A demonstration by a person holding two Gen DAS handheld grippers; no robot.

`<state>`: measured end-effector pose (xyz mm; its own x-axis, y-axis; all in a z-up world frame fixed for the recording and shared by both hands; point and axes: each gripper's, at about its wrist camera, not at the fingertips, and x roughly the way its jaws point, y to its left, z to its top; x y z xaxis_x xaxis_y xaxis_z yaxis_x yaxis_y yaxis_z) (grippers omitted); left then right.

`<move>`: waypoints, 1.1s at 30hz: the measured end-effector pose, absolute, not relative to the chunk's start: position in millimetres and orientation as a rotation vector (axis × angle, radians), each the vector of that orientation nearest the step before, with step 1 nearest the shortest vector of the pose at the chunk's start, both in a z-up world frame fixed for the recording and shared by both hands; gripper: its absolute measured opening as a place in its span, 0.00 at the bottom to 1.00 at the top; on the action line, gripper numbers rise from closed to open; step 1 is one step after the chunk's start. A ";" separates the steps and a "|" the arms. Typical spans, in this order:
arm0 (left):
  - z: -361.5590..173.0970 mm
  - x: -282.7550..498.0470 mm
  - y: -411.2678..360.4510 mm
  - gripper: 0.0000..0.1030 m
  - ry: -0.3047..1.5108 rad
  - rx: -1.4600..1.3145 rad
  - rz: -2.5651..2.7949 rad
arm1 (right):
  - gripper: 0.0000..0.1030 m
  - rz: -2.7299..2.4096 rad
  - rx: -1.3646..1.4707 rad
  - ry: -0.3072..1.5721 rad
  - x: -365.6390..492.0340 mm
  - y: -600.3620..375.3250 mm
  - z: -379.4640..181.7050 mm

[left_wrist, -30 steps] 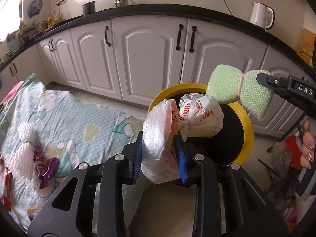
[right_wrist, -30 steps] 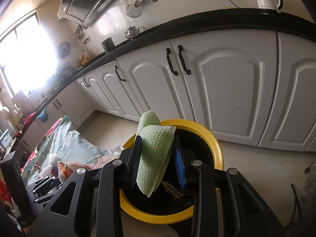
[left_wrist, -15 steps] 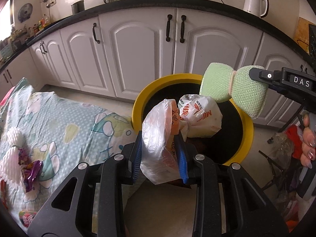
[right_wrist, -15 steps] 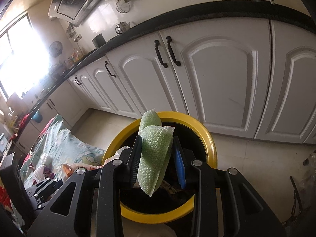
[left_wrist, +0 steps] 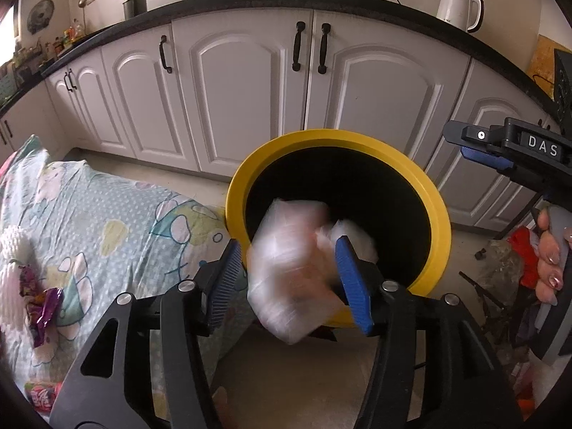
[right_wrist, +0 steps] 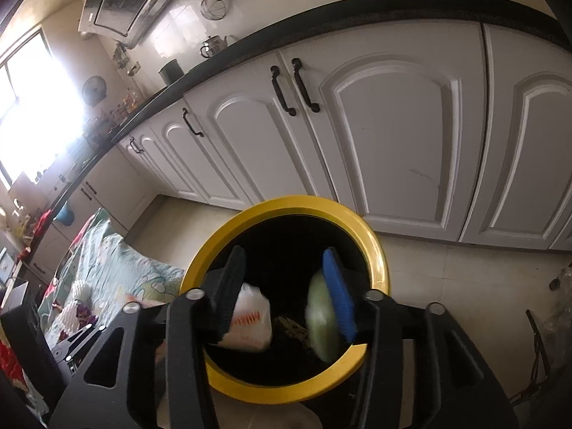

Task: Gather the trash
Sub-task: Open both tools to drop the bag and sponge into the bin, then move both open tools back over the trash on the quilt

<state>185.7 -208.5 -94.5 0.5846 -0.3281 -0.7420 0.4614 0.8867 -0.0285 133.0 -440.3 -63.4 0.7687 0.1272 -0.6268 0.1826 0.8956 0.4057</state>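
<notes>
A black bin with a yellow rim [left_wrist: 332, 136] [right_wrist: 286, 202] stands on the floor below both grippers. My left gripper [left_wrist: 287, 250] hangs over its near edge with its jaws opening. A white plastic bag with orange print [left_wrist: 293, 268] drops blurred between them, free of the left pad. In the right wrist view that bag [right_wrist: 250, 318] falls into the bin. My right gripper [right_wrist: 285, 255] [left_wrist: 461, 143] is also opening over the bin. The green foam net [right_wrist: 321, 318] slips down, blurred, along its blue right pad.
A table under a pale blue cartoon cloth [left_wrist: 89, 214] lies left of the bin, with purple wrappers [left_wrist: 43, 304] and a white foam net [left_wrist: 14, 243] on it. White cabinets [left_wrist: 243, 89] stand behind. A person's hand [left_wrist: 547, 250] grips the right handle; red clutter [left_wrist: 522, 250] sits on the floor.
Both grippers have spread their jaws. The bag has slipped out of the left jaws and the green foam net out of the right ones; both now fall toward the bin.
</notes>
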 end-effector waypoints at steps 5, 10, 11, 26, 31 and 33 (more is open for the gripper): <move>-87.3 183.5 -202.5 0.65 0.817 0.150 -0.453 | 0.56 -0.036 0.465 0.694 131.8 -439.5 -60.3; -76.5 181.9 -183.3 0.88 0.803 0.093 -0.414 | 0.64 -0.040 0.423 0.669 129.2 -430.7 -50.3; -74.1 181.9 -179.1 0.89 0.798 0.085 -0.403 | 0.66 -0.034 0.412 0.663 128.4 -427.4 -47.6; -30.9 168.5 -103.5 0.89 0.679 -0.009 -0.234 | 0.70 0.134 0.313 0.632 124.2 -364.6 -19.8; -22.3 161.4 -83.1 0.89 0.645 -0.019 -0.191 | 0.72 0.196 0.304 0.632 122.5 -345.8 -13.9; -19.5 159.5 -75.9 0.89 0.635 -0.022 -0.176 | 0.73 0.219 0.293 0.628 121.7 -337.6 -11.4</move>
